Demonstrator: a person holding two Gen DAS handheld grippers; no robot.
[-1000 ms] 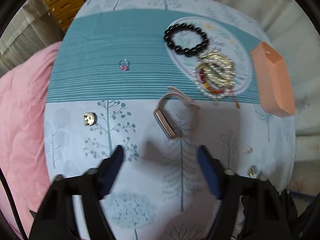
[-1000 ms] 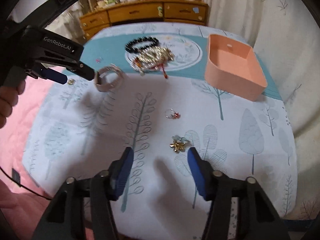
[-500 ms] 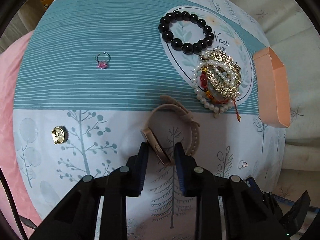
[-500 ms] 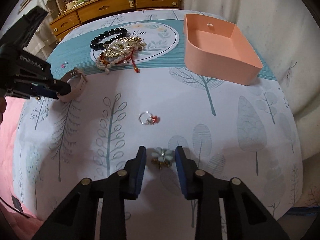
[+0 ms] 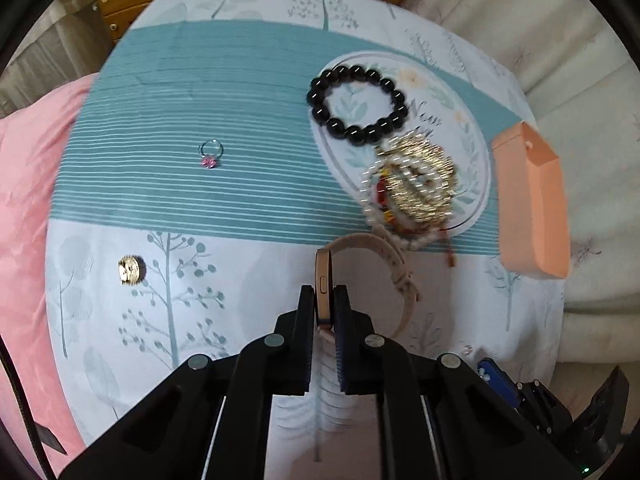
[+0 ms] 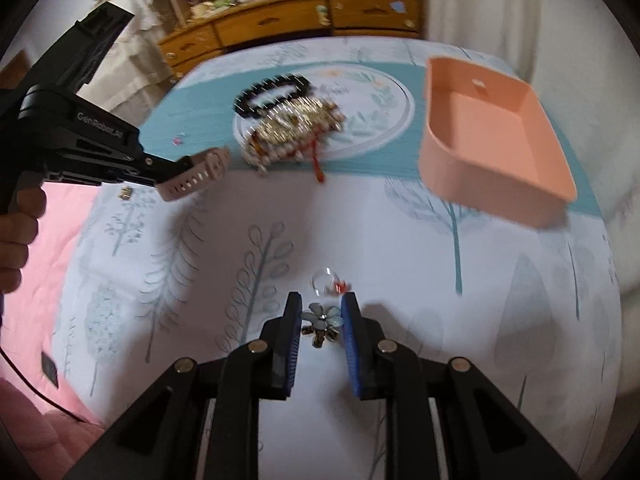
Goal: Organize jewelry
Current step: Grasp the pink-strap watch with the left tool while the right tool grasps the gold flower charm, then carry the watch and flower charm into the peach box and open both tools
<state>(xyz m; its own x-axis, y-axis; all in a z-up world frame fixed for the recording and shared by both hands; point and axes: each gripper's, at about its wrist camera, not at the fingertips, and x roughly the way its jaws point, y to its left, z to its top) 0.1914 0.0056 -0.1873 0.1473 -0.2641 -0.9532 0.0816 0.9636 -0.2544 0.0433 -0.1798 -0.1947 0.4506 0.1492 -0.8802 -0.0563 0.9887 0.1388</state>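
My left gripper (image 5: 323,294) is shut on the case of a pink watch (image 5: 322,280) and holds it lifted off the cloth; its strap (image 6: 196,180) shows in the right wrist view. My right gripper (image 6: 320,312) is shut on a pale blue flower brooch (image 6: 321,318). A ring with a red stone (image 6: 326,282) lies just ahead of it. The empty peach tray (image 6: 496,148) stands at the far right, also in the left wrist view (image 5: 532,204). A black bead bracelet (image 5: 358,104), a gold brooch (image 5: 418,184) with pearl strands, a pink-stone ring (image 5: 210,154) and a gold stud (image 5: 129,270) lie on the cloth.
The tree-printed cloth (image 6: 400,240) covers a bed, with a pink blanket (image 5: 24,200) at the left. A wooden dresser (image 6: 296,20) stands behind. A person's hand (image 6: 16,240) holds the left gripper handle. A pale curtain (image 5: 580,60) hangs at the right.
Both grippers went from open to shut: the left on the watch, the right on the flower brooch. The left has since lifted the watch off the cloth.
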